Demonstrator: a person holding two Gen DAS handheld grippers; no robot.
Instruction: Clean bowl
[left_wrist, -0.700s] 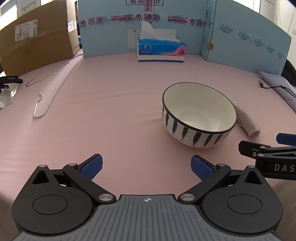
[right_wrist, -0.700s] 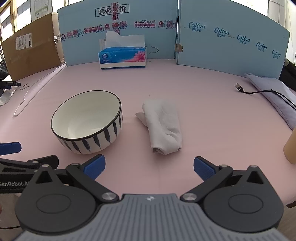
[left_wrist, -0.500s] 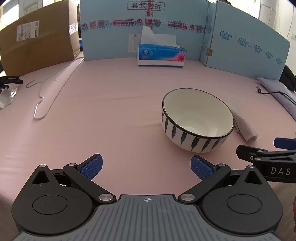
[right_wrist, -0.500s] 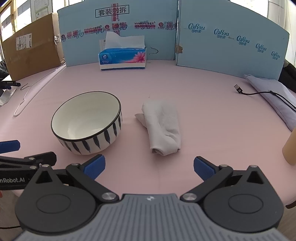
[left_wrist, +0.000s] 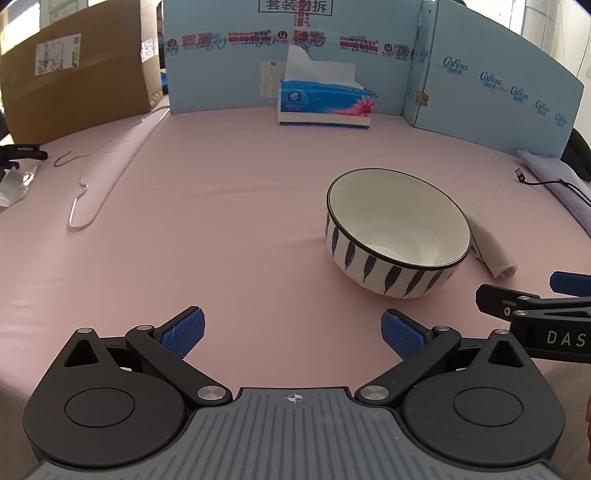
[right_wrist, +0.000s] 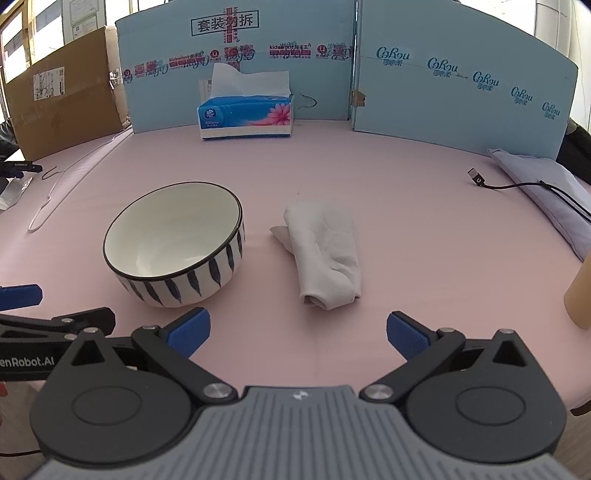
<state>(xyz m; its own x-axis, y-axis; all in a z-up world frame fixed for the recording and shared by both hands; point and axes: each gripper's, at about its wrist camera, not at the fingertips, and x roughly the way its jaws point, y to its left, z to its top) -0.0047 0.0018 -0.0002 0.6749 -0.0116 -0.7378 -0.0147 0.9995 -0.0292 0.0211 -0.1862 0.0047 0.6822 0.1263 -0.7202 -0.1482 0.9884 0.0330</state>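
Observation:
A white bowl with dark blue leaf stripes stands upright and empty on the pink table. A folded grey-white cloth lies just right of it; in the left wrist view only its end shows behind the bowl. My left gripper is open and empty, short of the bowl and to its left. My right gripper is open and empty, just short of the cloth's near end. Each gripper's side shows in the other's view, the right one and the left one.
A blue tissue box stands at the back against blue cardboard panels. A wire hanger lies at the left, near a brown box. A cable and grey pouch lie at the right.
Both grippers have drifted slightly; the bowl and cloth sit a little lower in the left wrist view. Both stay open and nothing was touched.

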